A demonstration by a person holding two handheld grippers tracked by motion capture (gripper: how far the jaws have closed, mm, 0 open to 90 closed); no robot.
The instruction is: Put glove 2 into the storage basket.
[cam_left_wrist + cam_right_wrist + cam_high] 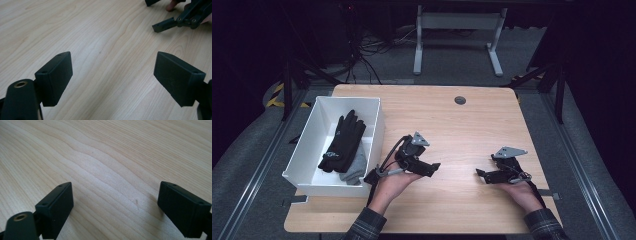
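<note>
My left gripper [432,167] lies low over the wooden table [452,130], just right of the white bin [373,107], pointing right. In the left gripper view its jaws [112,75] stand wide apart over bare wood with nothing between them. My right gripper [482,175] rests near the table's front right, pointing left toward the other one. Its jaws [115,205] are likewise spread, and only wood grain lies between them. The right gripper's jaw tip [163,25] reaches into the top right of the left gripper view. Black gloves [343,142] lie in the bin on a grey cloth [356,170].
The white bin stands at the table's left edge, close beside my left hand [394,185]. A round cable hole [460,100] sits near the far edge. Beyond the table are a white desk frame [457,30] and floor cables [362,55].
</note>
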